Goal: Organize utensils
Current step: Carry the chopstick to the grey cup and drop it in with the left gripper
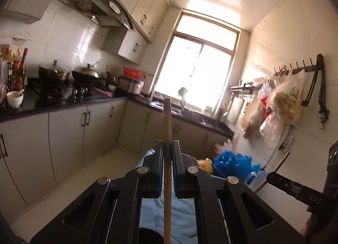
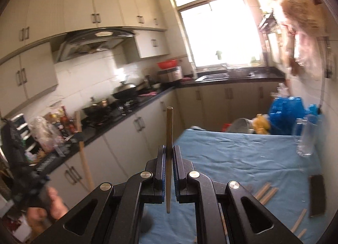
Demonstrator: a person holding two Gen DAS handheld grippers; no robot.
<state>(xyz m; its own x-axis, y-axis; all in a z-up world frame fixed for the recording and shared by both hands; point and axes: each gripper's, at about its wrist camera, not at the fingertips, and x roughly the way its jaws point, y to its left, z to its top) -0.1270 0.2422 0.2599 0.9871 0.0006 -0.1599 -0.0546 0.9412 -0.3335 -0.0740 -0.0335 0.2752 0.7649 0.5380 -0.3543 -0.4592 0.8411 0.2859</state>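
Both tools are raised above the blue-clothed desk. The left tool is clenched on a wooden chopstick that runs up the centre of its frame. The right tool grasps another wooden chopstick, standing nearly upright at centre frame. More chopsticks lie loose on the cloth at lower right, near a dark flat case.

Matt wooden chopstick; wrinkled blue cloth; glossy black countertop.
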